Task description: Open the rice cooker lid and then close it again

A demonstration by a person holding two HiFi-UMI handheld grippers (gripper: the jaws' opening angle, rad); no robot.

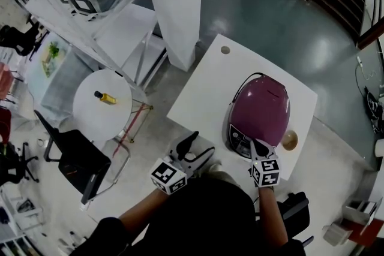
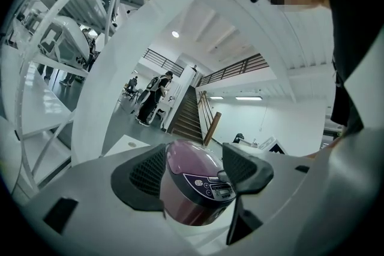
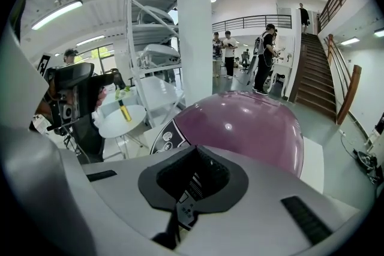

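The right gripper [image 1: 258, 146], jaws together, is set at the front edge of the rice cooker [image 1: 239, 141] just beneath it, whose stiff, glossy, likely slippery lid [image 1: 265, 102] is judged best taken there; the left gripper [image 1: 191, 145] is held open, empty.

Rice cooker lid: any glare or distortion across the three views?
Right gripper view: small light highlights on the rice cooker lid, heavy fisheye bend. Left gripper view: same fisheye, dark vignette, lid sharp. Head view: lid evenly lit, floor shows sheen.
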